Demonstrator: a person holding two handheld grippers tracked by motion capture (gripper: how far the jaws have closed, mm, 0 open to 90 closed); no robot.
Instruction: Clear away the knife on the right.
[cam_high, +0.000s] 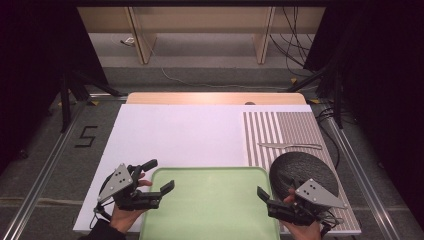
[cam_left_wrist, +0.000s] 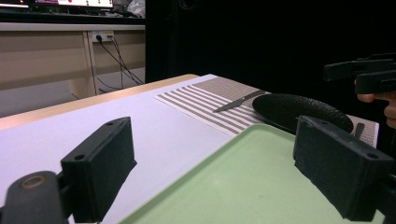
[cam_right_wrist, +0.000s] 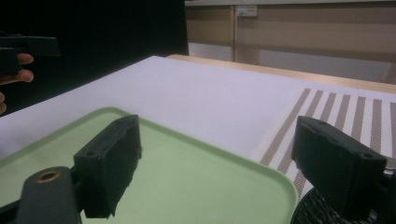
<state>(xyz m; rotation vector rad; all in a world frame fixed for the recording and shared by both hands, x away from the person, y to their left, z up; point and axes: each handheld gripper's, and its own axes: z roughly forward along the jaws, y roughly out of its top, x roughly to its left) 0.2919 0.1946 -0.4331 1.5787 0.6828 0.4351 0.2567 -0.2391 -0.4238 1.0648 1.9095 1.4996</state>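
tray (cam_high: 210, 205): pale green, rounded corners, raised rim, bare, at near edge of white table (cam_high: 175, 130) | left gripper (cam_high: 159, 176): jaws wide apart, straddling tray's left corner, holding nothing | right gripper (cam_high: 262, 196): jaws spread, empty, at tray's right rim beside black plate (cam_high: 300, 170)

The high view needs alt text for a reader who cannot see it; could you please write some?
A person's two hands hold open tongs, the left tongs and the right tongs, over the side edges of an empty green tray on a white table. Right of the tray, a dark round plate and a knife lie on a striped mat.
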